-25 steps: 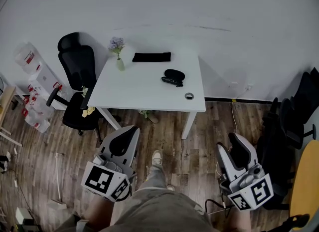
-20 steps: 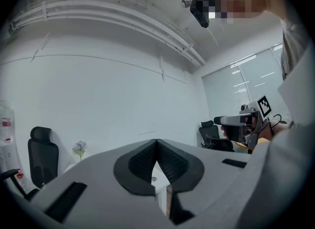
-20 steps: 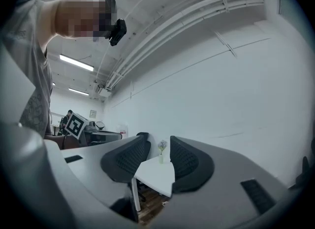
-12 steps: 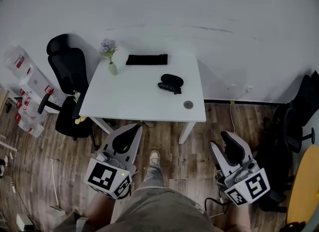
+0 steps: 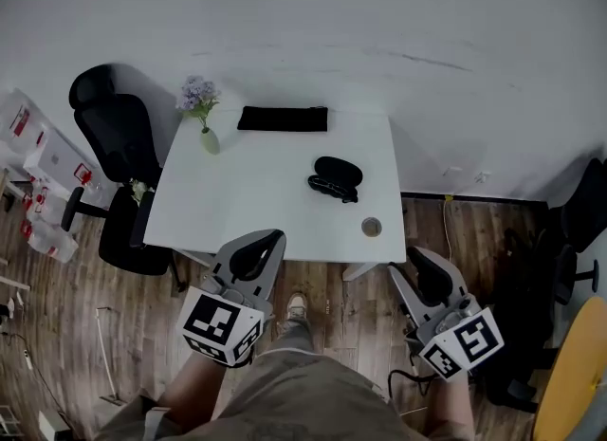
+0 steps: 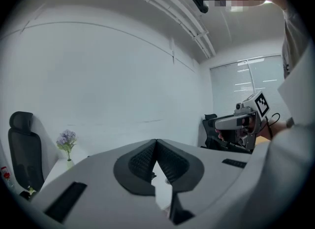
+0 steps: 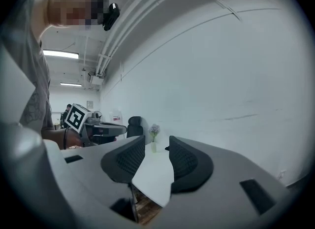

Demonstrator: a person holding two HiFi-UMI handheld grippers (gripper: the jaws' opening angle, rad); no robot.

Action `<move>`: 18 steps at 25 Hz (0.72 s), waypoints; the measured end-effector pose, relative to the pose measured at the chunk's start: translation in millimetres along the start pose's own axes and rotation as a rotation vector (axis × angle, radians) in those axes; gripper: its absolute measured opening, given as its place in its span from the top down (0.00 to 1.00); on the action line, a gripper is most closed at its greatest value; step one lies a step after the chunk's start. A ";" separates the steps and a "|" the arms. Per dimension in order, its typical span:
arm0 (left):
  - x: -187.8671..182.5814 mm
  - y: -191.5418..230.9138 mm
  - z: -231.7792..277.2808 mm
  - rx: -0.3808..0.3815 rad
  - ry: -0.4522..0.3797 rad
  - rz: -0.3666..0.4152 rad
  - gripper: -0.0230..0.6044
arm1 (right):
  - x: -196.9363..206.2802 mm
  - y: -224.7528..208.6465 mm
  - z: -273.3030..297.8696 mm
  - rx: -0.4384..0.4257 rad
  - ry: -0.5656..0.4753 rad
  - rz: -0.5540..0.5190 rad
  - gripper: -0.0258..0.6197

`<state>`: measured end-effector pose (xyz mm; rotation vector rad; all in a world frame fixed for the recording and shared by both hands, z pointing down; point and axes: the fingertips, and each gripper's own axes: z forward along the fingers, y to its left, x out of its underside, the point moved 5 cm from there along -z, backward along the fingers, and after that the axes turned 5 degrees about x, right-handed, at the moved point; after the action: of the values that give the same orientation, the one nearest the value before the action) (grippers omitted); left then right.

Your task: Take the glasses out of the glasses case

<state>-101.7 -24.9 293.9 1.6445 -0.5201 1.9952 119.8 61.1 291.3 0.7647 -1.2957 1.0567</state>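
Note:
A black oval glasses case (image 5: pixel 340 171) lies right of centre on the white table (image 5: pixel 247 202), with a dark pair of glasses (image 5: pixel 330 186) against its near side; I cannot tell whether the case is open. My left gripper (image 5: pixel 273 237) hangs at the table's near edge, jaws shut and empty; in its own view the pads (image 6: pixel 142 160) meet at the tips. Off the near right corner, over the floor, my right gripper (image 5: pixel 418 255) holds nothing. Its own view shows a gap between the pads (image 7: pixel 186 161), so it is open.
A black flat pouch (image 5: pixel 283 119) lies at the table's back edge and a small vase of flowers (image 5: pixel 203 121) at the back left. A small round object (image 5: pixel 371 227) sits near the front right corner. A black office chair (image 5: pixel 112 155) stands left, boxes (image 5: pixel 38 150) beyond it.
The person has walked up to the table, which now lies closer in the head view. Both grippers have come forward to its near edge. The jaws look unchanged.

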 end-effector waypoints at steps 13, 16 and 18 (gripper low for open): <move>41.9 115.2 118.8 0.079 0.186 0.023 0.94 | 57.9 -75.7 171.8 0.035 0.254 0.028 0.70; 59.5 131.7 139.1 0.109 0.230 0.002 0.94 | 74.1 -86.4 199.2 0.043 0.299 0.040 0.70; 70.2 140.1 149.8 0.120 0.255 -0.007 0.94 | 83.2 -92.3 213.1 0.048 0.325 0.039 0.70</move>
<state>-77.3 -215.0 395.4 1.4261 -0.3057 2.2263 120.9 -151.7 415.9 0.5760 -1.0137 1.1928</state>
